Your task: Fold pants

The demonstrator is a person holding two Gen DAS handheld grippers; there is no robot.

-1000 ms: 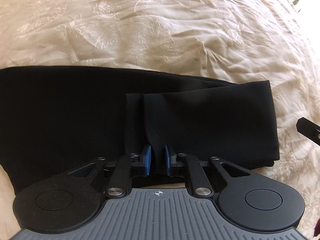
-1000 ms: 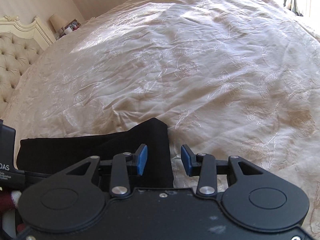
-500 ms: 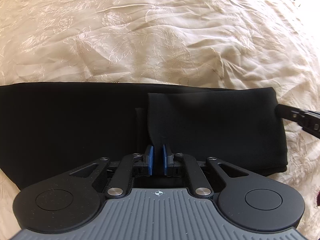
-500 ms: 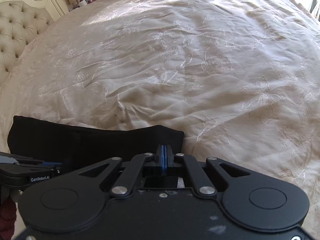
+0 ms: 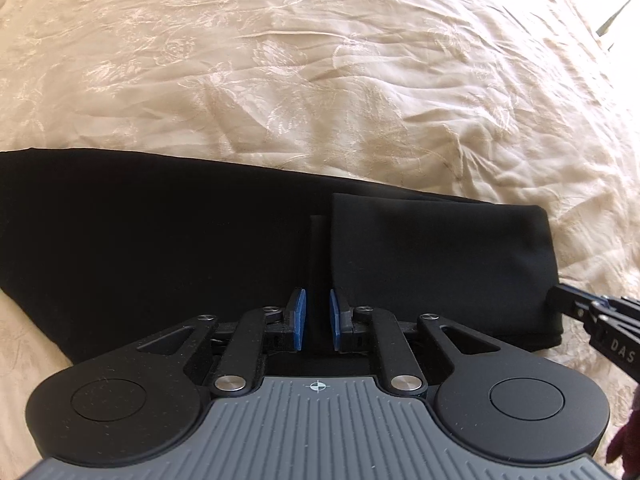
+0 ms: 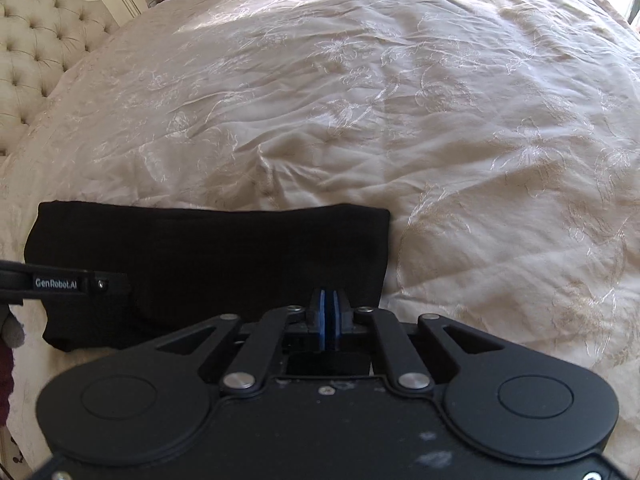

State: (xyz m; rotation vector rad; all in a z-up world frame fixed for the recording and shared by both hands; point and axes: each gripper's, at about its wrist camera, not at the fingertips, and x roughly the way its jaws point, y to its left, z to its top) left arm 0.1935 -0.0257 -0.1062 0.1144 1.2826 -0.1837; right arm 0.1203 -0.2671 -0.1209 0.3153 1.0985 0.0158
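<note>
Pants [image 5: 168,240] long axis runs L-R across both grippers. R gripper [image 6: 329,322] pinches fold-end edge, jaws just closing; L gripper [image 5: 315,322] nearly closed on mid-edge cloth.

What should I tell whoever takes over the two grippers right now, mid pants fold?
Left gripper: shut on a ridge of the pants near their middle.
Right gripper: jaws have just been closing; now seemingly pinched on the folded end.
Done: pants lie flat on the cream bedspread, one end already folded over.
Left to do: probably one more fold across.
</note>
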